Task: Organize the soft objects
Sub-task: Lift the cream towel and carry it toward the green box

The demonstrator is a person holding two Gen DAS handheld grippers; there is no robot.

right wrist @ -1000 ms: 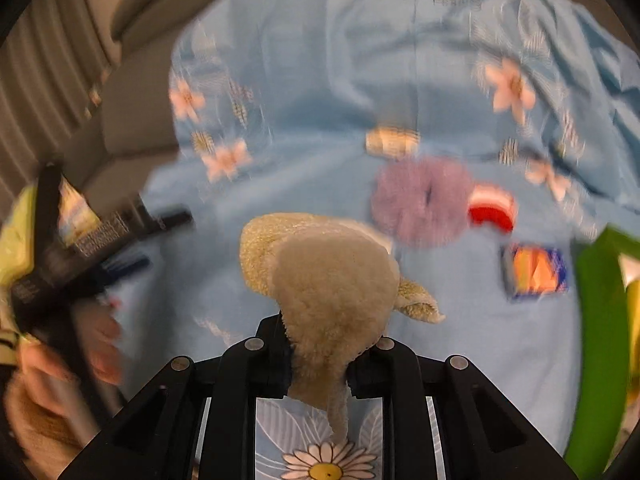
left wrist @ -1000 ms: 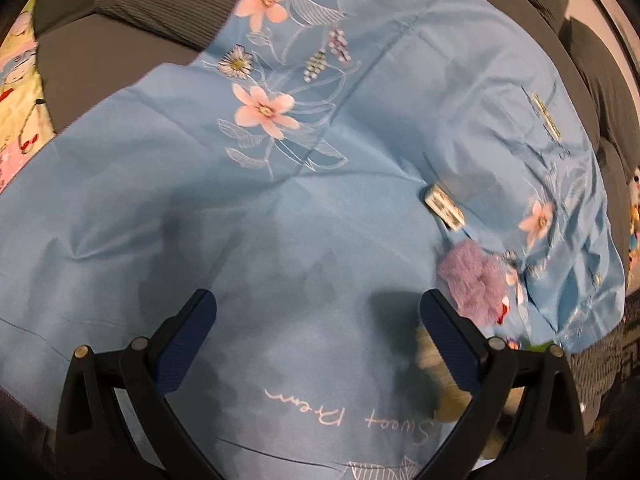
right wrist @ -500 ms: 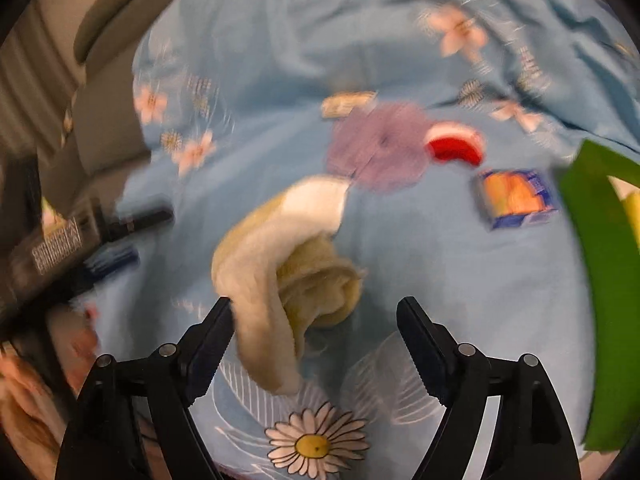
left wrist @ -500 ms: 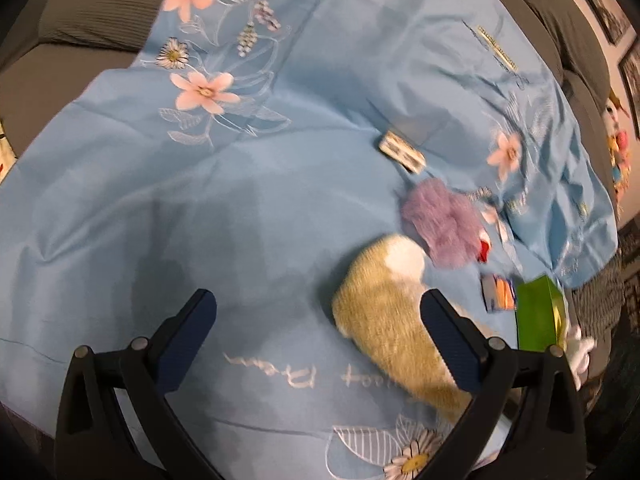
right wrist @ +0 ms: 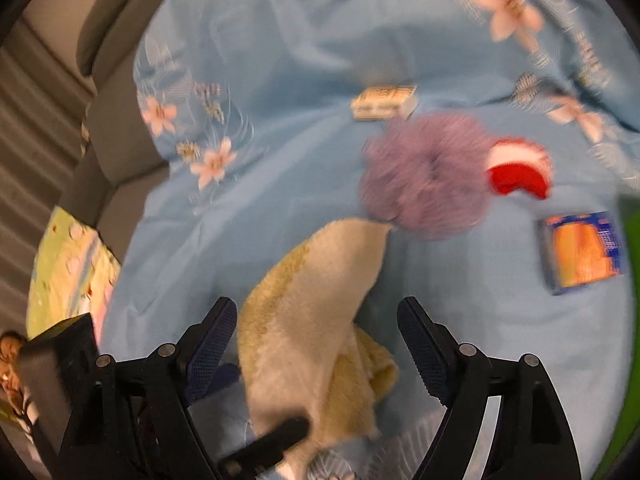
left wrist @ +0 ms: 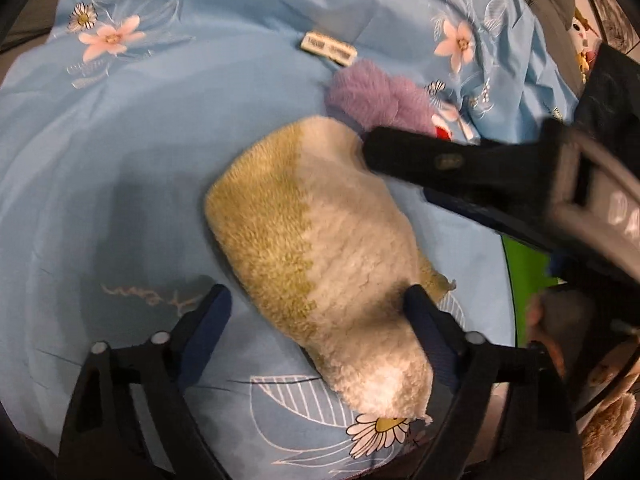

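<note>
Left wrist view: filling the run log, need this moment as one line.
fluffy yellow-and-white towel: lying on blue floral sheet | left gripper: open, straddling it | right gripper: open | fuzzy purple scrunchie: beside towel

Fluffy towel [right wrist: 316, 336] between wide-apart right tongs [right wrist: 316, 326], on blue sheet [right wrist: 280, 32]

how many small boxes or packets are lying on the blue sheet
2. A white box lies just beyond the purple scrunchie; a blue and orange packet lies to its right, nearer the camera. More may be hidden outside the view.
</note>
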